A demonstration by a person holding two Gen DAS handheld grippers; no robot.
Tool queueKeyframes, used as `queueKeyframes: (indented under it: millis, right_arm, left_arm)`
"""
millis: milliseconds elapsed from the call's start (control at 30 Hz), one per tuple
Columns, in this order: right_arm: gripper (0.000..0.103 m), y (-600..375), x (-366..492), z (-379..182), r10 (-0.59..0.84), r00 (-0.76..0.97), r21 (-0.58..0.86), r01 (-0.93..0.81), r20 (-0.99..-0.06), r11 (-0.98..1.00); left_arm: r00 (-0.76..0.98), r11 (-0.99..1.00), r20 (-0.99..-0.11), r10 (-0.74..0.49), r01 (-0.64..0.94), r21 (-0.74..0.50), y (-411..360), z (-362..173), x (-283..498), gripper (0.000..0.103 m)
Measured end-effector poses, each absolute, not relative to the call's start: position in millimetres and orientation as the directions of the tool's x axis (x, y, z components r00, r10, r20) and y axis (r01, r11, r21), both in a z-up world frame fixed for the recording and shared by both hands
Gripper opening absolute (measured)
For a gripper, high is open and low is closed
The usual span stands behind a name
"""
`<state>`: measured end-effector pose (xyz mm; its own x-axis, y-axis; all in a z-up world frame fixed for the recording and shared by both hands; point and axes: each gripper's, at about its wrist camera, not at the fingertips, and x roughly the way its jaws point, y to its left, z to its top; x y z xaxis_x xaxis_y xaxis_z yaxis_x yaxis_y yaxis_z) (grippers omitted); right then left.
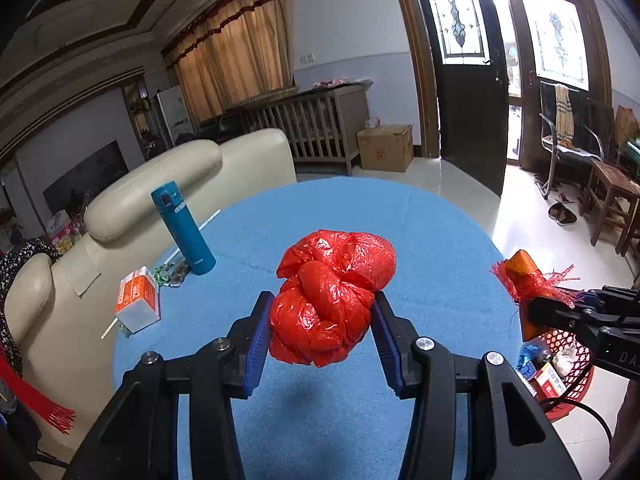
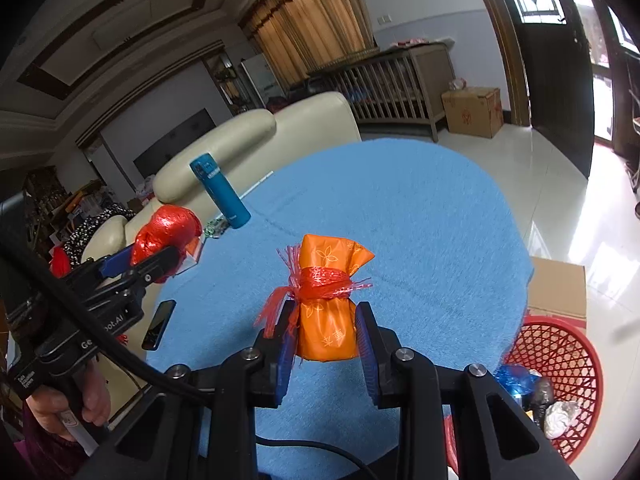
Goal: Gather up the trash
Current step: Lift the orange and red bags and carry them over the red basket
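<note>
My left gripper (image 1: 322,312) is shut on a crumpled red plastic bag (image 1: 332,300) and holds it above the blue round table (image 1: 420,232). The same bag shows in the right wrist view (image 2: 164,232) at the left. My right gripper (image 2: 325,320) is shut on an orange packet tied with red mesh ribbon (image 2: 326,300), held above the table (image 2: 420,208). That packet also shows at the right of the left wrist view (image 1: 524,276). A red mesh trash basket (image 2: 560,360) with several pieces of trash stands on the floor at the right, also seen in the left wrist view (image 1: 568,360).
A blue thermos (image 1: 184,228), an orange-white carton (image 1: 138,300), candy wrappers (image 1: 174,272) and a straw lie at the table's left. A black phone (image 2: 159,325) lies near the left edge. A cream sofa (image 1: 160,184) stands behind; a cardboard box (image 2: 556,292) sits by the basket.
</note>
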<state>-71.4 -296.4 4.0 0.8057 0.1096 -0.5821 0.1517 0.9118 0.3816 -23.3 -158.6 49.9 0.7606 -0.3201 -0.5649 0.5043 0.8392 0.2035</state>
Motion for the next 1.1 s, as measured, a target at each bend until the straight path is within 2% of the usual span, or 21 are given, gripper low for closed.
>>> queueKeyframes:
  millis: [400,1100]
  right_arm:
    - [0.031,-306,-116,27,0.070,0.852,0.385,0.161,-0.520,0.909]
    - [0.031,-329,-151,40,0.021,0.883,0.420,0.201,-0.468,0.885]
  left_arm:
    - [0.777,0.811,-0.503,-0.379,0.541,0.224,-167,74,-59,0.050]
    - [0.774,0.760,-0.477,-0.417,0.585,0.285,-195,87,-92,0.050]
